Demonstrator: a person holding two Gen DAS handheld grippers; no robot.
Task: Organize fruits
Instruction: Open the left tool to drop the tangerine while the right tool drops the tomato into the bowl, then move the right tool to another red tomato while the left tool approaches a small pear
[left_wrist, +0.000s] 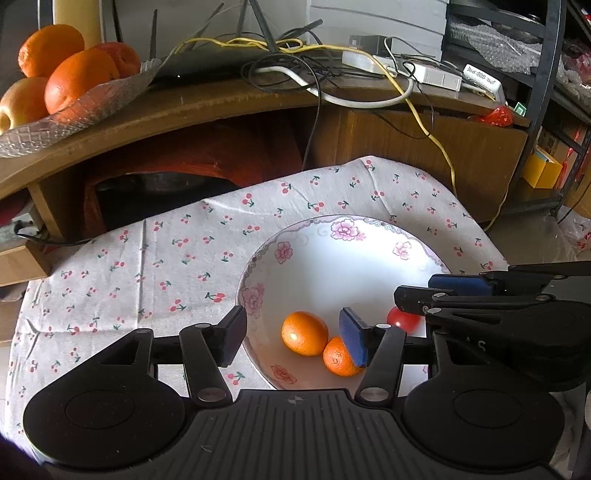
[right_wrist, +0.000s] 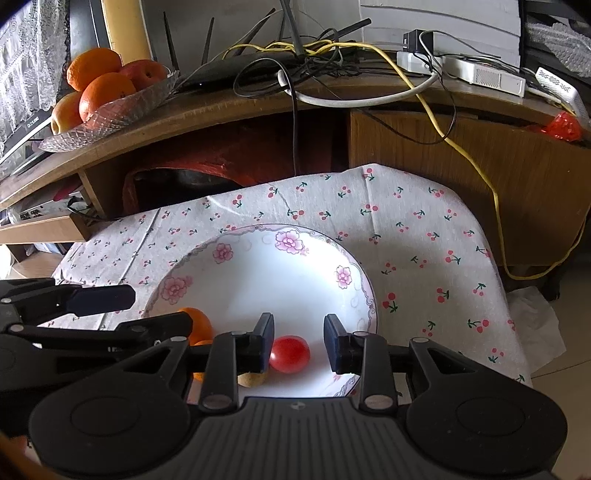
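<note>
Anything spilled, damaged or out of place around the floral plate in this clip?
Nothing spilled or broken. The floral plate sits flat on the cherry-print cloth, holding two small oranges, a red tomato and a yellowish fruit, mostly hidden. Only oddity: the cloth is creased and a tangle of cables covers the shelf behind.

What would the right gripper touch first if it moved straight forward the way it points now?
Probably the red tomato: it lies between the open fingers of the right gripper, just ahead, inside the floral plate. Depth is hard to judge here.
</note>
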